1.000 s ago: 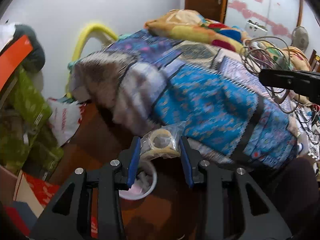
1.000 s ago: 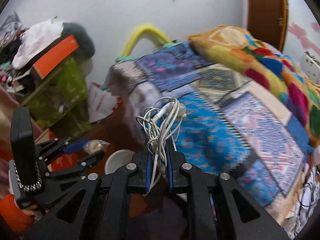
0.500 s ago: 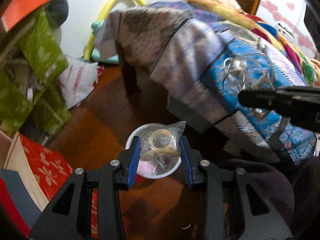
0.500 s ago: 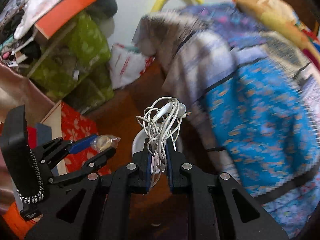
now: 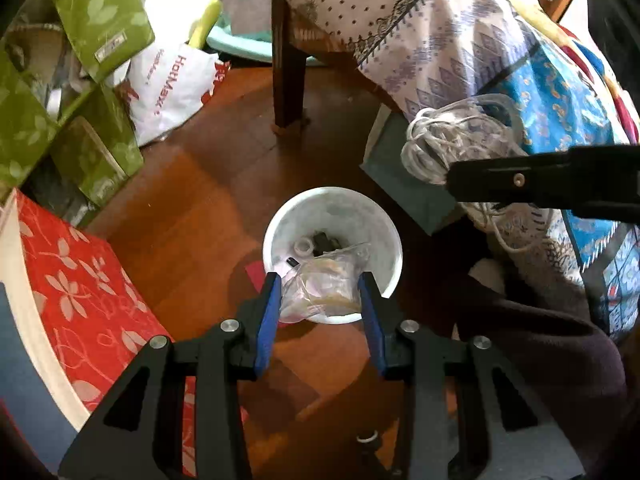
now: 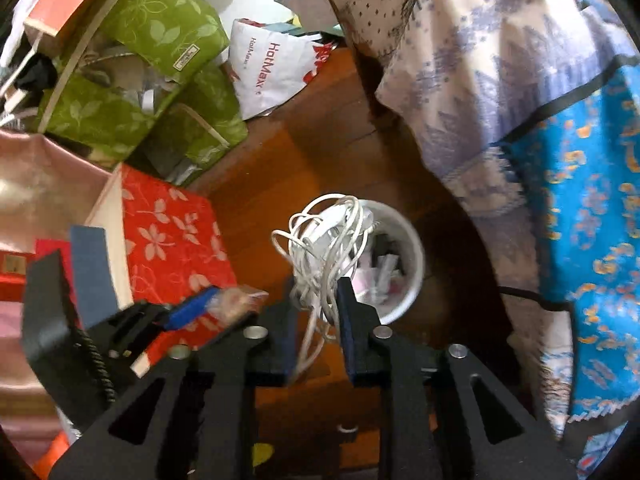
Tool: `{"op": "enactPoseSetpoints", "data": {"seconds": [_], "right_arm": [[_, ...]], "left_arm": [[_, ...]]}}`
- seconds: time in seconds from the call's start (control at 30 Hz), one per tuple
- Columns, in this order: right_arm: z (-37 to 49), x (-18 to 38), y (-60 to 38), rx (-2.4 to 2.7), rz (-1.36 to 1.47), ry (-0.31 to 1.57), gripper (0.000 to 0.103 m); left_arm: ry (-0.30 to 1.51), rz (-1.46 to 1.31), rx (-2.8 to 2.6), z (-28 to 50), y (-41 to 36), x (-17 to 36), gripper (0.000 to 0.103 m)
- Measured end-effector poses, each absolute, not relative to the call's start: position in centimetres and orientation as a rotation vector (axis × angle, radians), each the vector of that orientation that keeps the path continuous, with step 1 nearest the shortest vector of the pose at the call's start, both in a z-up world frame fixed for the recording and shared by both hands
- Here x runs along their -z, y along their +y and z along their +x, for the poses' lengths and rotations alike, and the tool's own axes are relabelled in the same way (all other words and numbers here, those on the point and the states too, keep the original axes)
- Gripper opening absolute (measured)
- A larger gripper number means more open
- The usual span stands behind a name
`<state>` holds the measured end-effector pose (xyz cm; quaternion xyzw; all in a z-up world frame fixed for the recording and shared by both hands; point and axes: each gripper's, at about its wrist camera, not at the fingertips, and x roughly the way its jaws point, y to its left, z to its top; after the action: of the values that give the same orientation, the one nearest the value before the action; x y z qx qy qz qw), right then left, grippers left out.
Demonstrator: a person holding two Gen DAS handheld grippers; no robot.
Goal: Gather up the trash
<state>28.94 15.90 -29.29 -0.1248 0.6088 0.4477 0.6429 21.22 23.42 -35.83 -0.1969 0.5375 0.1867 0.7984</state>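
A white bin (image 5: 332, 192) with small scraps inside stands on the wooden floor. My left gripper (image 5: 320, 280) hangs over its near rim, shut on a clear plastic bag (image 5: 320, 292) with a tape roll inside. In the right wrist view the same bin (image 6: 414, 248) lies just beyond my right gripper (image 6: 318, 292). Its jaws are opening, and a tangled white earphone cable (image 6: 328, 236) still sits loosely between them, one strand hanging down. From the left wrist view the cable (image 5: 448, 140) shows at the right gripper's tip, right of the bin.
Green leaf-print bags (image 5: 100, 20) and a red floral box (image 5: 80, 280) crowd the left. A white HotMax bag (image 5: 172, 80) lies behind. A bed leg (image 5: 288, 60) and hanging patterned bedcover (image 5: 440, 40) stand beyond and right of the bin. Dark cloth (image 5: 540, 360) lies at right.
Both grippers have tilted down from the bed toward the floor and come over the white bin. The right jaws have spread apart around the cable. The left still holds the bag.
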Motion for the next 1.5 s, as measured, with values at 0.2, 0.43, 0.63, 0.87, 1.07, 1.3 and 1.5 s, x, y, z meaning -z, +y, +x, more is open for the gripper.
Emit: {"op": "enactPoseSetpoints", "data": {"seconds": [0.2, 0.43, 0.63, 0.87, 1.07, 1.3, 1.5], "right_arm": [[29.4, 29.4, 16.4, -1.001, -0.286, 1.361, 0.04], [30.0, 28.2, 15.1, -0.963, -0.296, 1.299, 0.04], [29.8, 26.5, 13.7, -0.949, -0.321, 1.244, 0.04], [28.7, 23.0, 11.3, -0.954, -0.314, 1.164, 0.04], [26.7, 18.2, 7.8, -0.958, -0.269, 1.069, 0.04], [22.6, 11.4, 2.1, -0.934, -0.225, 0.898, 0.04], [18.4, 5.7, -3.9, -0.835, -0.188, 0.723, 0.04]], "left_arm": [[1.159, -0.459, -0.399, 22.3, 23.9, 36.6, 0.038], [1.19, -0.491, -0.392, 24.3, 24.4, 36.9, 0.047], [1.192, -0.506, -0.402, 24.7, 24.3, 35.8, 0.051], [1.128, -0.407, -0.418, 22.9, 22.6, 30.5, 0.051], [0.999, -0.359, -0.433, 20.1, 20.7, 23.7, 0.051], [0.82, -0.32, -0.403, 16.4, 16.6, 15.6, 0.051], [0.666, -0.256, -0.324, 13.0, 11.7, 8.9, 0.051]]}}
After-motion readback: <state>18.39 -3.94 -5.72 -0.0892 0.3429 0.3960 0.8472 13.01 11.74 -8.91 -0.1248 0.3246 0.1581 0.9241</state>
